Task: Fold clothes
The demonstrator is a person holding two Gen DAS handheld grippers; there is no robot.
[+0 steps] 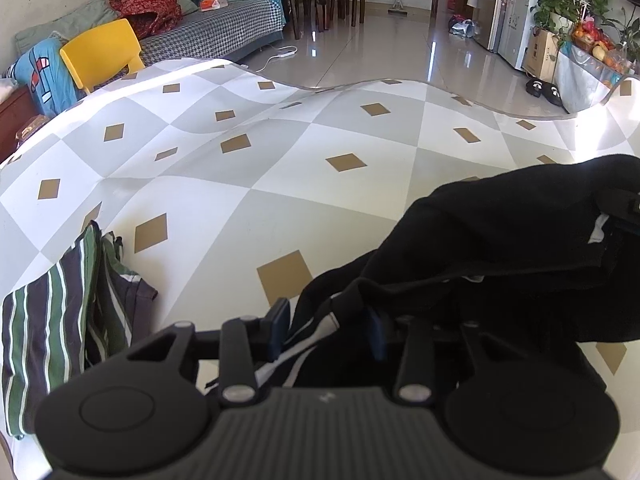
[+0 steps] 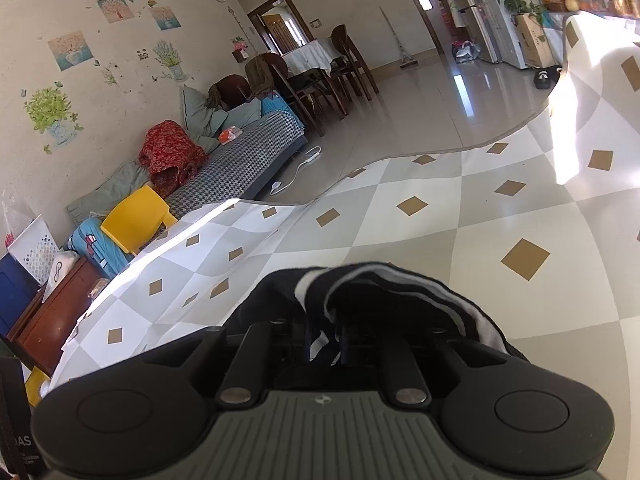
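A black garment (image 1: 500, 240) with white stripes hangs between both grippers above the checked tablecloth (image 1: 280, 168). In the left wrist view my left gripper (image 1: 326, 330) is shut on a thick bunch of its striped edge, which fills the gap between the fingers (image 1: 276, 326). At the far right of that view, part of the right gripper (image 1: 626, 208) holds the other end. In the right wrist view my right gripper (image 2: 326, 344) is shut tight on the black garment (image 2: 360, 292), whose folds bulge over the fingertips and hide them.
A folded green, navy and white striped garment (image 1: 60, 320) lies at the table's near left. The tablecloth's wavy far edge (image 1: 360, 84) drops to a tiled floor. A yellow chair (image 1: 104, 54) and a sofa (image 1: 208, 32) stand beyond the left side.
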